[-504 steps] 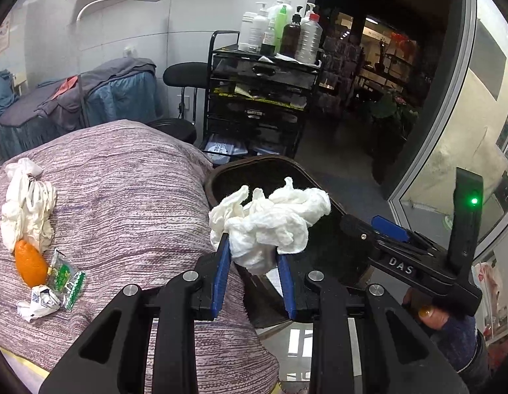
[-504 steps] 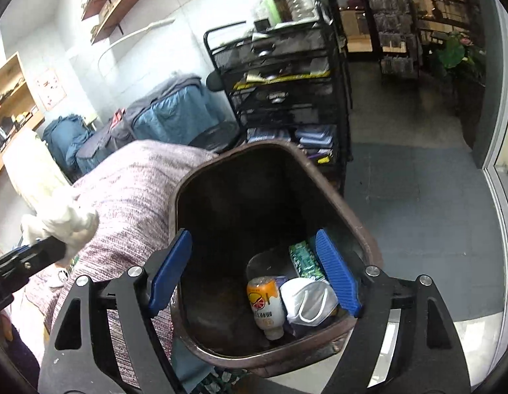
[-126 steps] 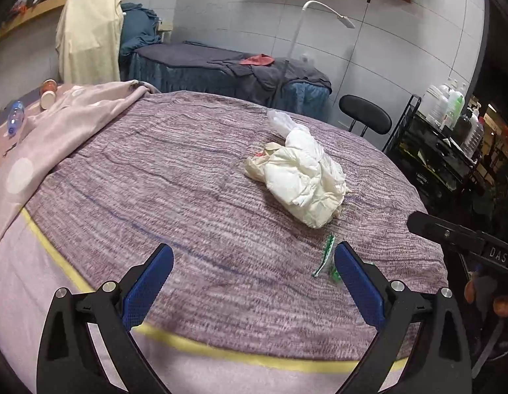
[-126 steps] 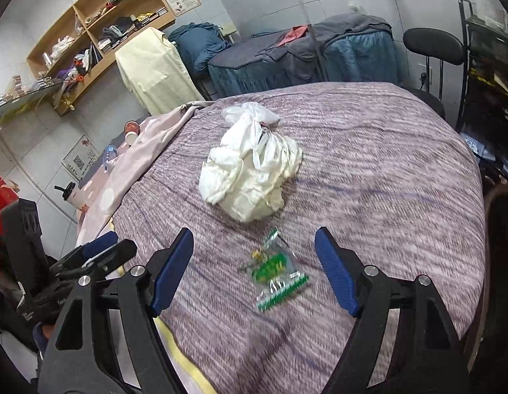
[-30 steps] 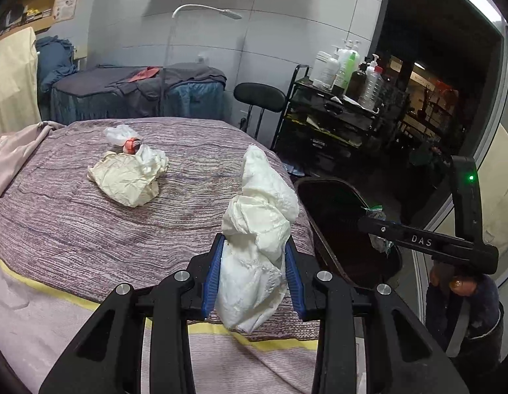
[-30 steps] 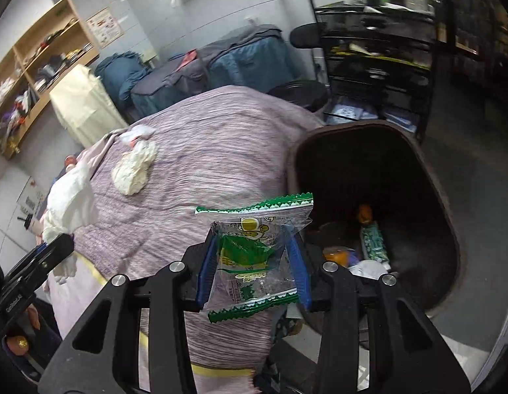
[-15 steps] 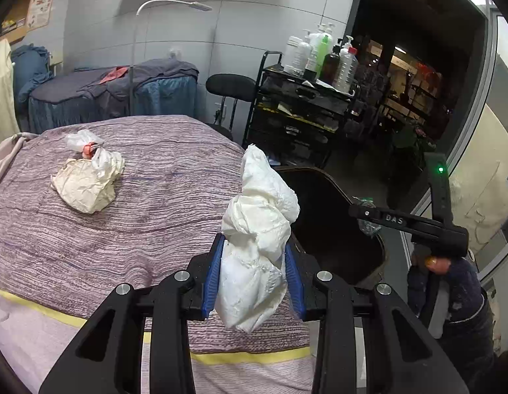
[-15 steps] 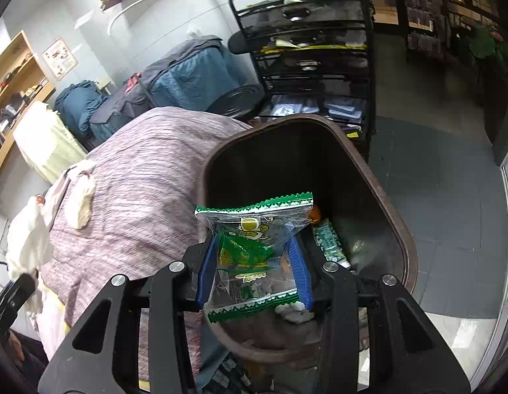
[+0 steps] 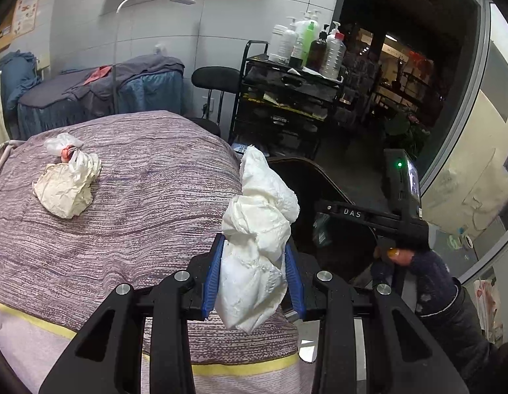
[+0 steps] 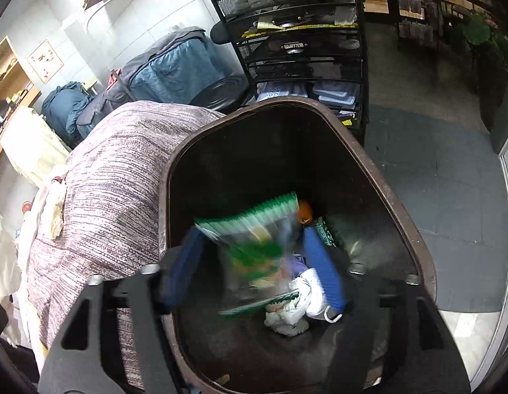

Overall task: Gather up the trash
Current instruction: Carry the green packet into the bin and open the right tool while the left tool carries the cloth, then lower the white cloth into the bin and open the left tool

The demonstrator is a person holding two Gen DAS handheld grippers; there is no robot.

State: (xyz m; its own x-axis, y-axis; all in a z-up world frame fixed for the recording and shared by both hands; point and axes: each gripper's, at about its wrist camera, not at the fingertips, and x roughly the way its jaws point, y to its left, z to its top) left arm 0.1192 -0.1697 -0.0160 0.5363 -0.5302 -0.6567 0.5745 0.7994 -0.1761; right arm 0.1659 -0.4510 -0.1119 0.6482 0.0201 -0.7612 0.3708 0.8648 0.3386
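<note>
My left gripper (image 9: 254,246) is shut on a crumpled white paper wad (image 9: 258,216), held over the corner of the purple bed (image 9: 139,213) beside the dark brown bin (image 9: 306,161). In the right wrist view my right gripper (image 10: 254,256) hangs over the bin (image 10: 401,216), its jaws opening. A blurred green snack wrapper (image 10: 254,236) is between the blue pads (image 10: 322,262), loose from them and dropping. In the bin lie a white mask (image 10: 316,295), an orange piece (image 10: 304,211) and other trash. A knotted cream bag (image 9: 66,187) lies on the bed.
A black wire cart (image 9: 286,98) topped with bottles stands behind the bin, with a black stool (image 9: 216,78) next to it. A second bed with blue covers (image 9: 99,98) is against the far wall. Glass panels (image 9: 467,131) close off the right side.
My right gripper has sunk over the bin's mouth and its jaws have spread, letting go of the green wrapper. The left gripper has shifted toward the bin, still gripping the white wad.
</note>
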